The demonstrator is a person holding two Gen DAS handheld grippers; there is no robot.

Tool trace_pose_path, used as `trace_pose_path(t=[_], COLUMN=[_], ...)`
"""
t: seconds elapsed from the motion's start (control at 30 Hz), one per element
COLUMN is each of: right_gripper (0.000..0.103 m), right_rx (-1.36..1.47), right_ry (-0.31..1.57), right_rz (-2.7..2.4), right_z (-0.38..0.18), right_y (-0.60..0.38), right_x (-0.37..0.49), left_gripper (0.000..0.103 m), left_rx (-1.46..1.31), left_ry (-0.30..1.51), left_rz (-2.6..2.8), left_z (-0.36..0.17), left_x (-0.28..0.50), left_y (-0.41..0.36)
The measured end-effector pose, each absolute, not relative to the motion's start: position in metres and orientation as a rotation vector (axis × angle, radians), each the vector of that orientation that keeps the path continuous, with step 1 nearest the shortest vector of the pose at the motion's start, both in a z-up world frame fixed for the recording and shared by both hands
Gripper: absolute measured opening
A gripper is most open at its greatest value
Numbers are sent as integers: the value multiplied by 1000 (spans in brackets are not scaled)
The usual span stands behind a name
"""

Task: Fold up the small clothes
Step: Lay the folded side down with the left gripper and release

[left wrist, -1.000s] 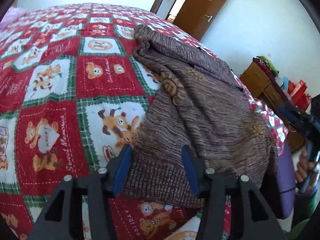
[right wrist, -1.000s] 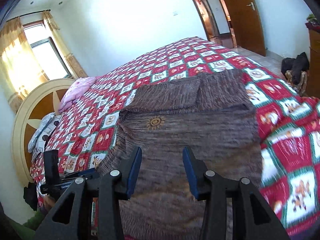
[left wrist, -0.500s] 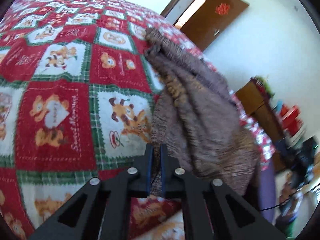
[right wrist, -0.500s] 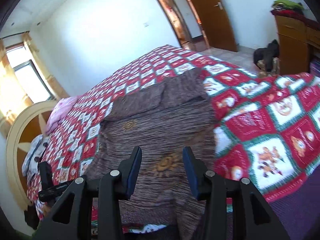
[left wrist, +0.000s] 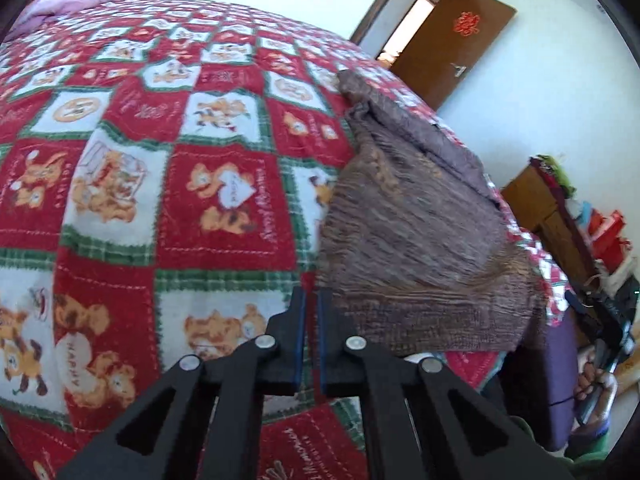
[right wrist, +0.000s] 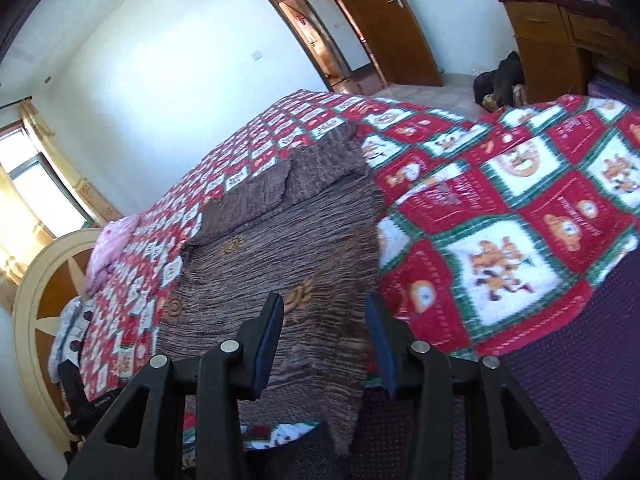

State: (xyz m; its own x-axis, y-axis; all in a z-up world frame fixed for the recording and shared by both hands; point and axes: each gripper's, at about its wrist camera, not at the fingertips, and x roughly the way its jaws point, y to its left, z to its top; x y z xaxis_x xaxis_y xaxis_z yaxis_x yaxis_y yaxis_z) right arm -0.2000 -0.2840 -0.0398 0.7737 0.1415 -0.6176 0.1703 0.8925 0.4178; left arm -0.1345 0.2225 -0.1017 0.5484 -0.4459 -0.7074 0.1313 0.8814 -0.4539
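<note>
Bedroom light falls across a bed (left wrist: 224,208) under a red, white and green bear quilt, with the brown sweater (left wrist: 416,240) lying on its near right part. Nearest in the left view, the left tool (left wrist: 312,312) is clenched on the sweater's near left hem corner, and cloth fans away from the pinch in taut ridges. In the right view, the right tool (right wrist: 324,312) hangs released over the sweater (right wrist: 288,264), its fingers apart and the hem's right corner below them, not gripped as far as I can tell.

The step in hand looks like taking both hem corners for the first fold. Next, the right tool would need to close on its corner, then both lift and carry the hem toward the far collar, level with each other so the knit does not skew.

Beyond the sweater, quilt runs clear to a pink pillow (left wrist: 68,4) far left. A wooden cabinet (right wrist: 560,36) stands off right, a door (right wrist: 384,20) beyond. Nothing on the bed blocks the fold.
</note>
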Motion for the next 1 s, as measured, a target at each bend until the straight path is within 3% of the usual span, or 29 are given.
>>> trace_pose_path(t=[0.07,0.1,0.17,0.2,0.63,0.67,0.73,0.77,0.8,0.87,1.0], right_gripper=[46,48,50,50,50,50,50,49,47,11,8], right_rx=[473,479,505,517,360,366,384,379,366,324,560], right_ry=[706,720,751,771,925,925,921,913,907,940,917], right_rz=[-29,-35,-42,-30,65,73,94,96,90,38,121], right_z=[-42,-45,-56,-60,-89,-89,-93,-94,-94,-99,-102], right_y=[-290,-292,-294,-292,-231,-231,-231,-232,-230,-230,-258], right_x=[-207,-209,-215,-216,-195,-193,-191,-193,-193,-190,-198], left_gripper=[16,33,57,58,55,47,13,6,6,5,5], left_rx=[-364,-357,-339,-331,-454,-457,-432,-437,-478,-531,-580], left_ry=[884,868,877,893,981,980,994,1015,1016,1011,979], left_rz=[-358,-349,-338,-342,-453,-450,-431,-432,-438,-447,-509], left_z=[-95,-93,-95,-99,-123,-124,-126,-129,-132,-133,-118], left_x=[-135,-133,-127,-123,-119,-120,-118,-116,-116,-117,-120], left_y=[225,226,225,223,217,217,214,213,215,220,223])
